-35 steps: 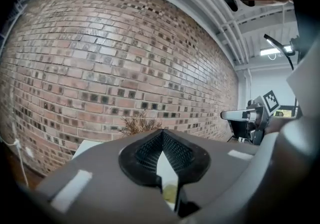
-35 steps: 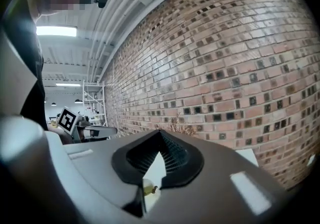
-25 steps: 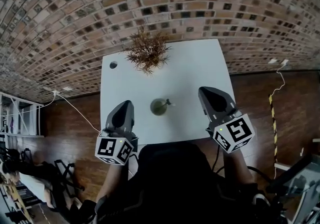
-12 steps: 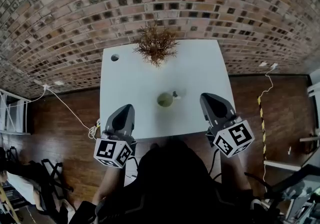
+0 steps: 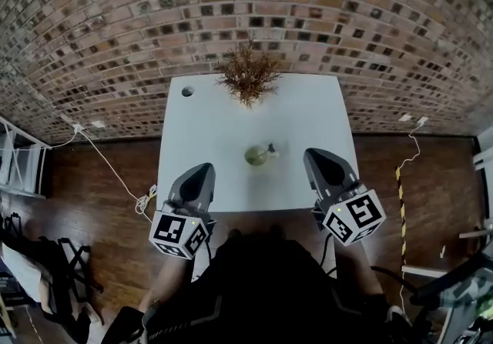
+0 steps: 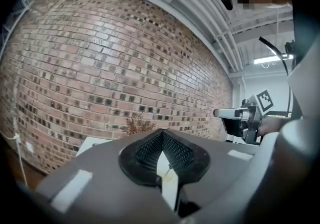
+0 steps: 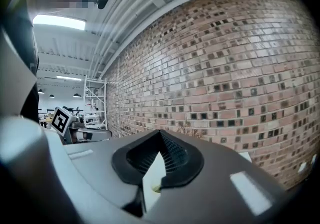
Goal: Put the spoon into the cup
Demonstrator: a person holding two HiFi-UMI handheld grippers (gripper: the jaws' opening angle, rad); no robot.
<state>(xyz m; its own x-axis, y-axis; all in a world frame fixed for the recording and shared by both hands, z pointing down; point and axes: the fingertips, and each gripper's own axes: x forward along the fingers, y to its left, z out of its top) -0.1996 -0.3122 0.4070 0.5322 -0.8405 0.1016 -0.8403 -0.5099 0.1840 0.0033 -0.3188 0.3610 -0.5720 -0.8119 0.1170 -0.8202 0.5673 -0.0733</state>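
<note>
An olive-green cup stands near the middle of the white table. A spoon rests in it, its handle leaning over the right rim. My left gripper hovers over the table's near edge, left of the cup and apart from it. Level with the cup on its right is my right gripper, also apart from it. Both are shut and hold nothing. In the left gripper view the left gripper has its ribbed pads meeting at the tip. The right gripper looks the same in its own view.
A dry brown plant stands at the table's far edge against the brick wall. A round cable hole sits in the far left corner. Cables lie on the wooden floor on both sides.
Both grippers have drawn back from the cup toward the table's near edge, still shut. The table now sits farther off in the head view. Cup and spoon have not moved.
</note>
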